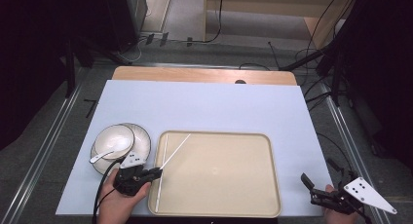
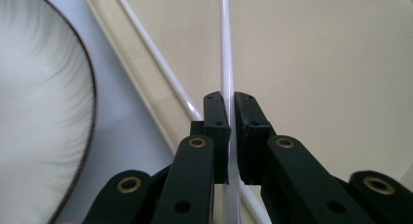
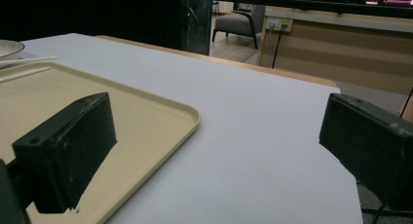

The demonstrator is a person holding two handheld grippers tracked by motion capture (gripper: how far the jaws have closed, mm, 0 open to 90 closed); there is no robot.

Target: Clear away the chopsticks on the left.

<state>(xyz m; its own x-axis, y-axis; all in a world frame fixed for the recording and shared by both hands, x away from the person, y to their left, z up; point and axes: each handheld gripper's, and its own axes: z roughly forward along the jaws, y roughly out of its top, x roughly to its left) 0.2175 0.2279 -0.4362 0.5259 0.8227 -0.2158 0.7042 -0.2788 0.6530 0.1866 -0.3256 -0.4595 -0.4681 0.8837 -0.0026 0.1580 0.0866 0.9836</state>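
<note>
While pinched, white chopstick (image 2: pixel 226 63) between left claw's (image 2: pixel 231 117) closed jaws.

At the bottom of my left gripper view, the chopstick (image 2: pixel 226 63) disappears between the jaws. The plate (image 2: pixel 39 112) runs off the left edge. My high view crops the right hand (image 1: pixel 336 215) at the bottom.

Your black left tool (image 2: pixel 228 124) grips a white chopstick (image 2: pixel 225 48) over the beige tray (image 1: pixel 272 185); the white plate (image 2: pixel 44 117) is dark-rimmed.
</note>
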